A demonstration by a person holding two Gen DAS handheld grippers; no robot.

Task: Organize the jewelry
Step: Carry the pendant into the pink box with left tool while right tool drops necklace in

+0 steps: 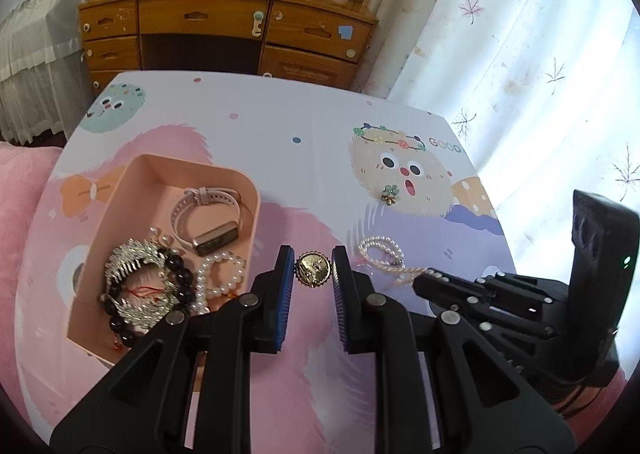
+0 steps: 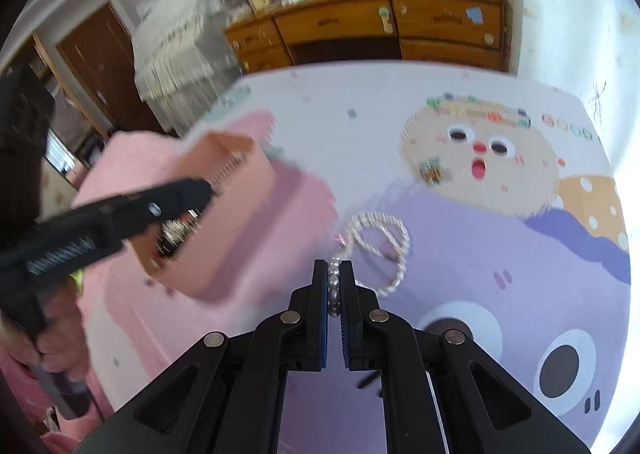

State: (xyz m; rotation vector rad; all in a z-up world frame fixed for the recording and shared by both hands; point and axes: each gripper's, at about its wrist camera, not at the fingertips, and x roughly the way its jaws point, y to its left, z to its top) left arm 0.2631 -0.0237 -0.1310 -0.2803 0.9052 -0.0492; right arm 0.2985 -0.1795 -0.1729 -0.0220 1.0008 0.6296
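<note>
Basically two grabs at once: left gripper (image 1: pixel 313 270) has its fingers set apart with the gold brooch (image 1: pixel 313 268) sitting right between the tips, near both pads, but I can't tell if they actually touch it, so not clearly gripped. Brooch looks small, rigid, metal, probably slick on its faces; best taken across its scalloped rim as lined up now, and judged light. Right gripper (image 2: pixel 333 274) fingers are closed on a run of beads of the pearl strand (image 2: pixel 380 244), which loops away ahead and right of the tips on the worktop (image 2: pixel 480 274). Strand will be limp and dangly, beads round and slippery, cord maybe fragile, so lift slow and expect the loose loops to trail. Pink tray (image 1: pixel 224 178) is left of the left fingers, already holding a watch (image 1: pixel 208 220), dark bead bracelet (image 1: pixel 176 266) and more pearls. Small flower earring (image 1: pixel 390 194) lies well ahead and right of them.
</note>
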